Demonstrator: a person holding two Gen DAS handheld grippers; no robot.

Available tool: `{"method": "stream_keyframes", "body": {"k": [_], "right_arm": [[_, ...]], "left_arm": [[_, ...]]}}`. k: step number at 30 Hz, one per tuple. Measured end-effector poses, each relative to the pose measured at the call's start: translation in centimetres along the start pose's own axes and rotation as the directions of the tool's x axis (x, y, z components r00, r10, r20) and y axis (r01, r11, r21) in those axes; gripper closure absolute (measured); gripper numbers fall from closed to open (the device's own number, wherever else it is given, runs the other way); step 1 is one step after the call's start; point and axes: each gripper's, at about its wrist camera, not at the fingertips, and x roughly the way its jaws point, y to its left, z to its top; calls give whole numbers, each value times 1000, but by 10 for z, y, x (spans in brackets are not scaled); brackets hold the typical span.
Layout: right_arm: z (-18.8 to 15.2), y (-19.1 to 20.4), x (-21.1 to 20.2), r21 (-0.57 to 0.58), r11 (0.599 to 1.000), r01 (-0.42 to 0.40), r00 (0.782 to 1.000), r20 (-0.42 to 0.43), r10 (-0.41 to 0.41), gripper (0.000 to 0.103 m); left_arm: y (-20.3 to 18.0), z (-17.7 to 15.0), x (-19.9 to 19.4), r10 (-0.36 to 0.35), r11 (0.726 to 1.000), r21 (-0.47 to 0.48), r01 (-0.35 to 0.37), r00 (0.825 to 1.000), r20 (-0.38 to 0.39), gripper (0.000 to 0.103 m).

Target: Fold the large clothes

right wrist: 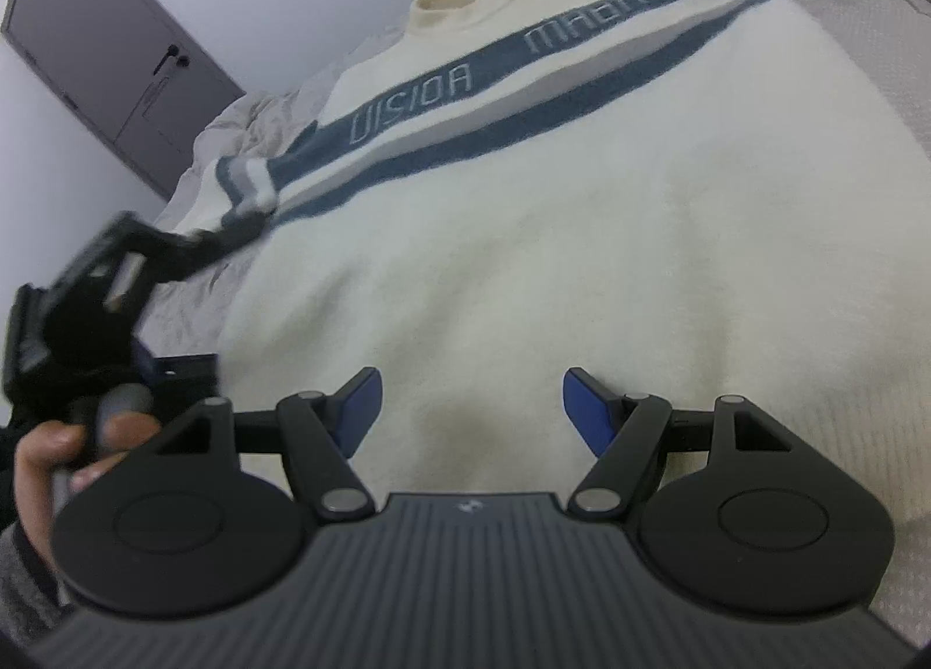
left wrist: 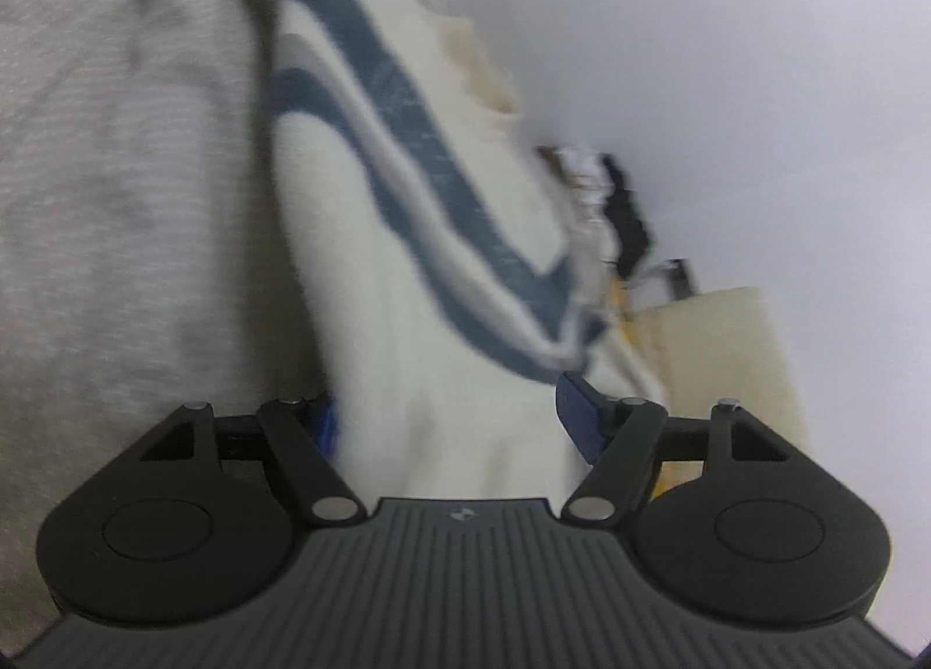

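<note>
Sweater (right wrist: 523,238): we see it spread face up on the bed (right wrist: 873,320), collar (right wrist: 465,0) at the far end, its lower body running right under and ahead of our right gripper (right wrist: 470,407).
Risk, whole garment: we judge that pulling one side before the other would drag the sweater across the bed and skew the fold line.
Risk, layers: the knit looks thick and soft; a shallow bite may, we think, catch only the top layer and leave the back behind.
Left gripper (left wrist: 448,413): its jaws stand wide with sweater fabric between them; the picture is blurred and we cannot see the pads pressing, so we take it as not gripping.
Right gripper: jaws wide and empty, hovering over the pale knit, blue pads clear of it.
Sleeve (right wrist: 244,186): it lies far ahead and left of the right gripper, near the left gripper's tips in the right wrist view.
</note>
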Motion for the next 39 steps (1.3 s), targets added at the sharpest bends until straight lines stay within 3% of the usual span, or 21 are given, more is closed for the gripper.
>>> {"method": "stream_keyframes", "body": {"k": [5,9,17,23,28,33,35,37,39], "right_arm": [[4,-3,-12,24,1000,6,998,58,-7,32],[9,-6,-16,42,999,26,996,89,-30,32],[5,-3,-27,-9,999,31,994,103,-30,31],[-1,15,-40,-107,986,-125,989,63,132,30],[-11,37,-41,-207,932,-299,953,-26,300,30],[-21,63,-34,-346,883,-318,947,-68,314,31],[-26,69,-31,-405,869,-285,958,-81,277,39],[-30,72,-27,-466,859,-214,976,-74,203,79],[-27,68,-26,-462,869,-179,983,-55,174,86]], "left_arm": [[-10,-8,-4,-53,999,6,53,998,-19,28],[-18,-21,-9,-54,998,9,54,998,-39,28],[-39,-44,-34,-142,987,72,147,988,-66,28],[-39,-46,-40,-191,980,53,194,980,-59,28],[-34,-44,-40,-208,977,36,210,976,-61,28],[-37,-41,-41,-209,976,54,213,976,-67,28],[-36,-40,-42,-208,976,52,211,976,-67,28],[-35,-40,-41,-199,978,44,202,978,-63,28],[-33,-39,-37,-195,980,26,197,979,-58,28]]}}
